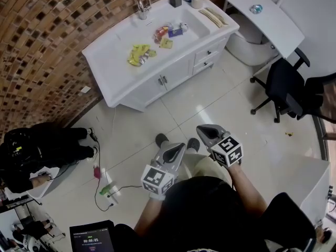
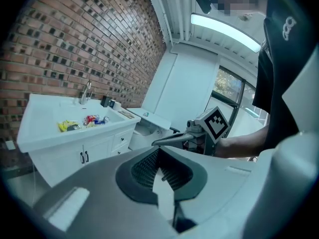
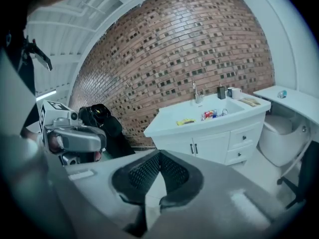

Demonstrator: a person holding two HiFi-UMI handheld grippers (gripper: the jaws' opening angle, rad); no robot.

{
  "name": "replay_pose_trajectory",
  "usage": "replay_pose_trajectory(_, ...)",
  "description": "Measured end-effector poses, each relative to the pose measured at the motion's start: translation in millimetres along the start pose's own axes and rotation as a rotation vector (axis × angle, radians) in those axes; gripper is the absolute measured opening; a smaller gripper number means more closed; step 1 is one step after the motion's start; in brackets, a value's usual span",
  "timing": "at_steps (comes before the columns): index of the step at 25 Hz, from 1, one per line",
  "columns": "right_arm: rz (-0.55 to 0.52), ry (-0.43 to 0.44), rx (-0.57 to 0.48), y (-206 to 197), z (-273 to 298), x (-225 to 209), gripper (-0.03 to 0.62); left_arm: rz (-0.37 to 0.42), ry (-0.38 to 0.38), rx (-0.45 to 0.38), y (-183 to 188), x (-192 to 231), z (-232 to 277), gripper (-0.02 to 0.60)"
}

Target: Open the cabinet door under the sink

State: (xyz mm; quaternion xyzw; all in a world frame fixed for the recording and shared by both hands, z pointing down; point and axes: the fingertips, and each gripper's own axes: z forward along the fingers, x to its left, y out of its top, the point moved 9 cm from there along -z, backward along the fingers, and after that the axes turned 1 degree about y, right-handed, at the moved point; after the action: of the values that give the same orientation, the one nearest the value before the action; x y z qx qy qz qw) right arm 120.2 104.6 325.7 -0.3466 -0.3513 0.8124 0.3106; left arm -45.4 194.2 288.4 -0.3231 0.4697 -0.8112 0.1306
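The white sink cabinet (image 1: 157, 85) stands against the brick wall, its two doors shut and a pair of dark handles (image 1: 163, 80) at their meeting edge. The same doors (image 2: 94, 156) appear in the left gripper view and, as cabinet doors (image 3: 204, 147), in the right gripper view. My left gripper (image 1: 180, 147) and right gripper (image 1: 202, 130) are held side by side over the floor, well short of the cabinet. The jaws of the left gripper (image 2: 159, 151) and the right gripper (image 3: 159, 155) meet at their tips, with nothing between them.
Colourful packets (image 1: 139, 54) lie in the sink basin by the faucet (image 1: 140, 7). A drawer stack (image 1: 209, 54) sits right of the doors. A black office chair (image 1: 286, 85) and white desk (image 1: 268, 14) stand at right. A person in black (image 1: 37, 148) crouches at left near floor cables (image 1: 105, 188).
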Motion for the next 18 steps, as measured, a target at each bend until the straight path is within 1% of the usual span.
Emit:
replay_pose_trajectory(5, 0.0, 0.036, 0.045, -11, 32, -1, -0.011, 0.021, 0.036, 0.02, -6, 37, 1, 0.015)
replay_pose_trajectory(6, -0.007, 0.044, 0.047, -12, 39, -3, -0.011, 0.025, 0.046, 0.017, -6, 44, 2, 0.015)
replay_pose_trajectory(8, -0.053, 0.061, 0.043, -15, 53, -4, -0.011, 0.023, 0.066, 0.003, -8, 55, 4, 0.015)
replay_pose_trajectory(10, -0.097, 0.065, 0.038, -20, 66, -6, -0.011, 0.009, 0.082, -0.012, -16, 63, 5, 0.015)
replay_pose_trajectory(13, -0.095, 0.035, 0.024, -29, 93, -18, -0.011, -0.013, 0.102, -0.008, -33, 79, 8, 0.015)
replay_pose_trajectory(18, -0.13, 0.024, 0.064, -47, 140, -41, -0.011, -0.071, 0.125, 0.008, -67, 101, 18, 0.015)
